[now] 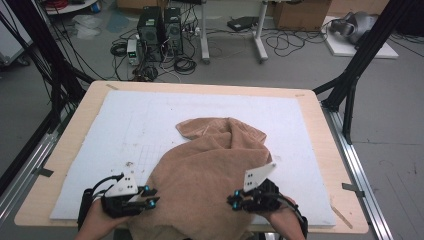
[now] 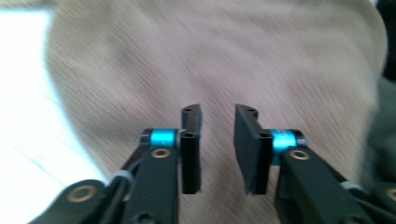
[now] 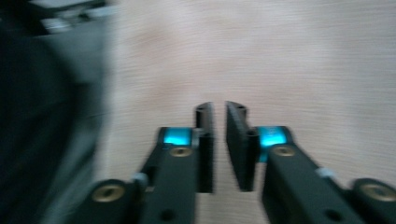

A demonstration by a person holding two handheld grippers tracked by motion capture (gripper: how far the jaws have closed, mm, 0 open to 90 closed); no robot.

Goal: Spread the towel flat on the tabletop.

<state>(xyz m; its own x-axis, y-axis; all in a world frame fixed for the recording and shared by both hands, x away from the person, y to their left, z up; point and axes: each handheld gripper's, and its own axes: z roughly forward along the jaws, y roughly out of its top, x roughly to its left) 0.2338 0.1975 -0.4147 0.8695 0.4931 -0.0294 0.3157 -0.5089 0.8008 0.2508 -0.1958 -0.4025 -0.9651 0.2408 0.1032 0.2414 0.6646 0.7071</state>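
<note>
My brown towel (image 1: 210, 165) lies crumpled at the table's near middle, draping over the near edge. My left gripper (image 1: 150, 196) and right gripper (image 1: 234, 201) flank it, jaws parted, empty. Next: pinch each near edge to spread it.

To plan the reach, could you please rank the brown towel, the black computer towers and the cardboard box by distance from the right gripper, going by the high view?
Measured from the right gripper:
1. Brown towel, bunched on the white mat right beside the gripper, at the table's near edge.
2. Black computer towers, on the floor beyond the table's far left.
3. Cardboard box, on the floor farther back, to the right.
</note>
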